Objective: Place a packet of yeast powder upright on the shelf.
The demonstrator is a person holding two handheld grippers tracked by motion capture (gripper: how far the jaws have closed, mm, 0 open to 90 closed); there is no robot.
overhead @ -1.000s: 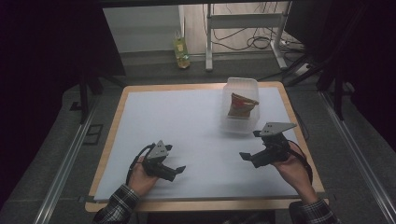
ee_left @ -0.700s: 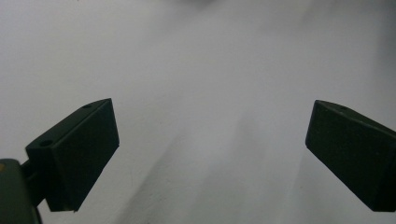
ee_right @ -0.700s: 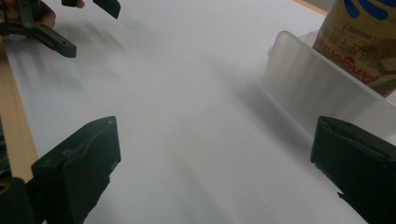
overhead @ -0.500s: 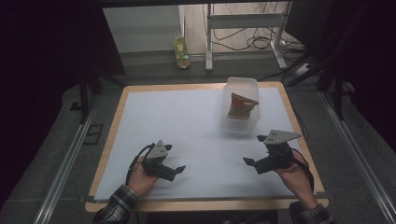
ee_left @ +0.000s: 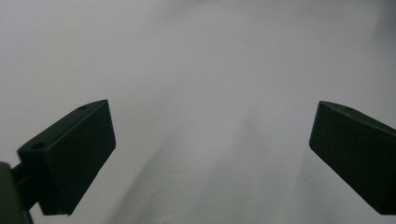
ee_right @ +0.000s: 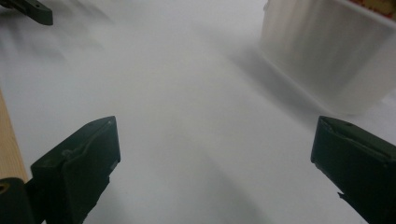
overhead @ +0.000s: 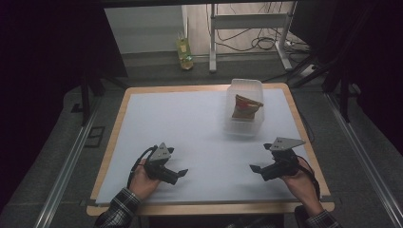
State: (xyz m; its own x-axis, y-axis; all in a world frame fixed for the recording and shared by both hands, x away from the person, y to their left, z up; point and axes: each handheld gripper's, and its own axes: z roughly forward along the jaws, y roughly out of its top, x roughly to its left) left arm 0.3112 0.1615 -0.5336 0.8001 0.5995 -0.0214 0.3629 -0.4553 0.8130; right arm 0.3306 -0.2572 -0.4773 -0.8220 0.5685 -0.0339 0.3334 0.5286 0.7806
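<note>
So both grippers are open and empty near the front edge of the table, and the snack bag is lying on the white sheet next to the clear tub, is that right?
Not quite. The snack bag sits inside the clear tub, not beside it, as the high view shows. The rest holds: the left gripper and right gripper are both open and empty near the table's front edge.

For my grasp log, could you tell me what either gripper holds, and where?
Nothing: the left gripper and right gripper are both open and empty.

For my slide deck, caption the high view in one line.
Both tools, left and right, rest open near a clear bin holding a snack bag.
</note>
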